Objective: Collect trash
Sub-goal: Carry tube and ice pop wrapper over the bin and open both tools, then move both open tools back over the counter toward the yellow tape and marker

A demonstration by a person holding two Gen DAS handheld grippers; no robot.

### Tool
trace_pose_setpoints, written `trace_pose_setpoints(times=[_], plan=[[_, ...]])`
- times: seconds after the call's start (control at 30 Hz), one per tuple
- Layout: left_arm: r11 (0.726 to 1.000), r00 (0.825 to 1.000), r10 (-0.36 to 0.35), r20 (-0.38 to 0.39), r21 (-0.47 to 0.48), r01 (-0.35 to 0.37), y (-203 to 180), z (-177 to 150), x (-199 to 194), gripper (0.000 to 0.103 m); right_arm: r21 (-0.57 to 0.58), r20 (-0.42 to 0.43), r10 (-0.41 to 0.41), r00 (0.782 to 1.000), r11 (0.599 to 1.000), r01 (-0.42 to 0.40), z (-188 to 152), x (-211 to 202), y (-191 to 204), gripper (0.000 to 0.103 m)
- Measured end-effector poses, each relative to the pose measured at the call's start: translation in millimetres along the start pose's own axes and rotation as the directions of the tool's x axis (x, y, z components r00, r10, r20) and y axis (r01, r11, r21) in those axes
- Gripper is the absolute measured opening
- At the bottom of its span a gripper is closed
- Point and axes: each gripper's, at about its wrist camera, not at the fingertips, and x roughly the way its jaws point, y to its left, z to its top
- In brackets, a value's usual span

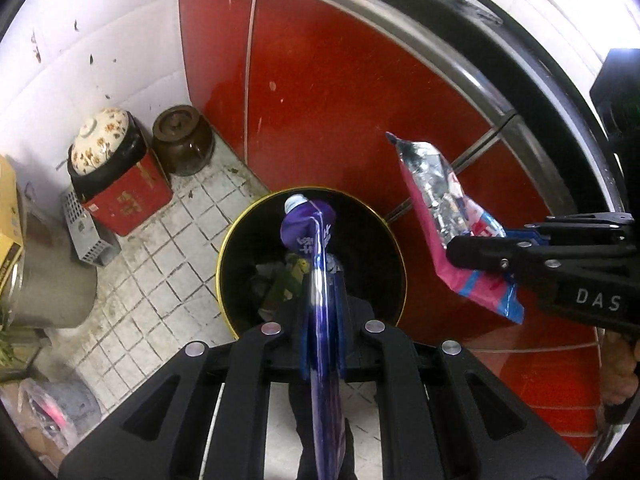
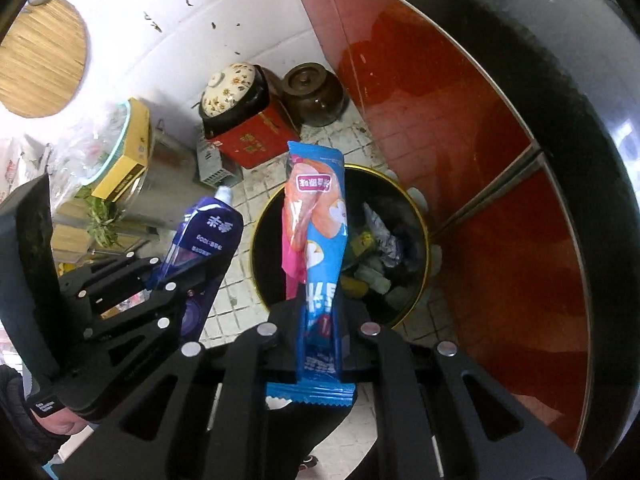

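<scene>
The left gripper [image 1: 322,312] is pinching a purple spouted pouch [image 1: 316,240], its jaws pressed tight on the flat body so that the white cap end hangs over the mouth of the round black trash bin [image 1: 224,248] with the yellow rim. From the right wrist view the same pouch [image 2: 212,236] stands tilted to the left of the bin [image 2: 260,240], held by the left gripper [image 2: 180,280].

The right gripper [image 2: 316,320] has a blue and pink snack wrapper [image 2: 320,248] between its jaws; the wrapper points out over the bin, but whether the pads press on it cannot be told. In the left wrist view the wrapper [image 1: 448,216] shows its silver inside, up beside the red cabinet front [image 1: 340,100], with the right gripper [image 1: 472,256] at its lower end.

Crumpled wrappers and scraps lie in the bottom of the bin. It stands on a dirty white tiled floor [image 1: 168,264], close against the cabinet. Farther off, by the white wall, a flowered lid [image 1: 100,140] sits on a black pot over a red box [image 1: 128,196], with a brown lidded jar [image 1: 182,140] just beside it.
</scene>
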Motion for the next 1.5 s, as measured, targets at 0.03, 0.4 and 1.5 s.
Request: trace_pose_setpoints(times=[0.03, 0.4, 1.5], plan=[[1.0, 1.0, -0.007, -0.004, -0.004, 0.007, 2.0, 0.5, 3.3, 0.011, 0.003, 0.002, -0.006, 1.0, 1.0, 0.006, 1.4, 2.5, -1.6, 0.028], [1.0, 0.999, 0.019, 0.038, -0.024, -0.018, 13.7, 4.2, 3.2, 0.067, 0.003, 0.018, 0.04, 0.999, 0.999, -0.04, 2.3, 3.6, -5.5, 0.066], [0.727, 0.93, -0.359, 0.079, 0.648, 0.226, -356.2, 54.0, -150.7, 0.093, 0.7, 0.462, -0.537, 0.706, 0.709, 0.082, -289.0, -411.6, -233.0, 0.081]])
